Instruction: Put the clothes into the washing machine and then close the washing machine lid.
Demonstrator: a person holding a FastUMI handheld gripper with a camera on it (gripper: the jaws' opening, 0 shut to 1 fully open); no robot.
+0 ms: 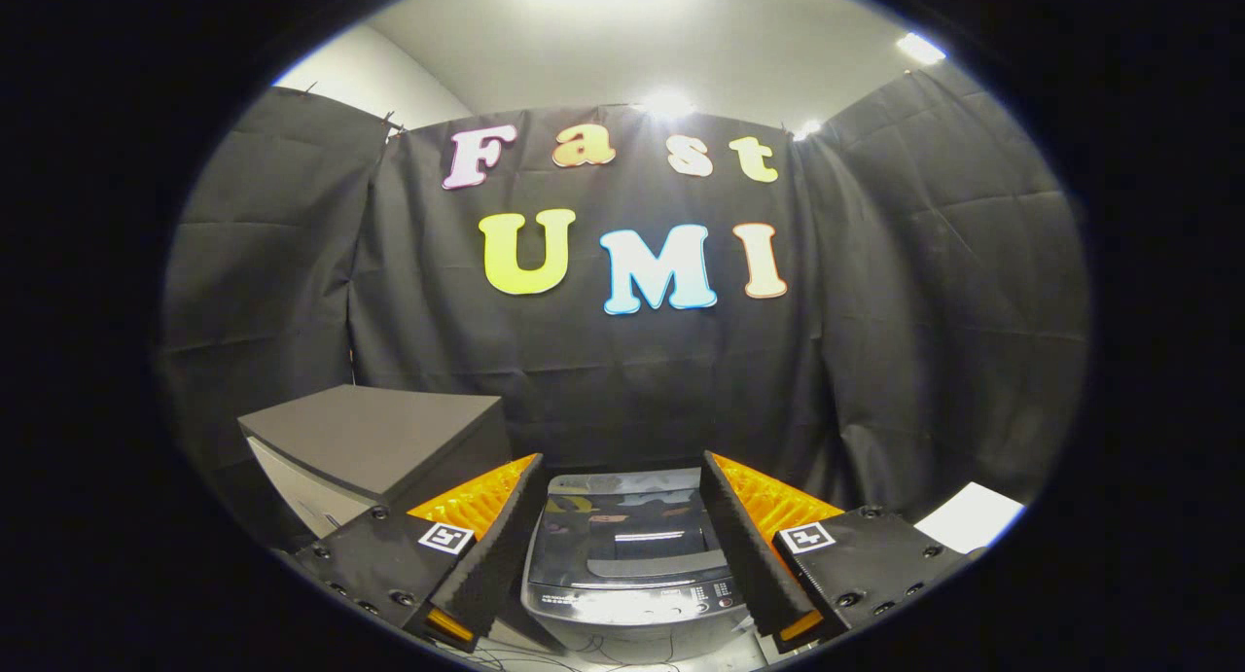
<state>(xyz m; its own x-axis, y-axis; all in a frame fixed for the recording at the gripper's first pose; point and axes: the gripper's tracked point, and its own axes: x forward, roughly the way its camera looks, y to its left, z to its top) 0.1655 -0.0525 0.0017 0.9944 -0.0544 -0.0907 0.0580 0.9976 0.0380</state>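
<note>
While the gripper (622, 516) is hovering high with its two fingers spread wide and nothing between them, the small grey top-loading washing machine (632, 580) is sitting just ahead, framed in the gap between the fingertips. Its dark glossy lid (627, 526) is lying flat and closed over the tub, so whatever is inside is hidden, and no clothes are showing anywhere around it. That is fitting either a load already in and the lid shut again, or a closed machine waiting for its laundry; I cannot tell which. A grey box with a dark flat top (374, 448) is standing beside the machine, beyond the left finger, and a white sheet (973, 516) is lying past the right finger.
</note>
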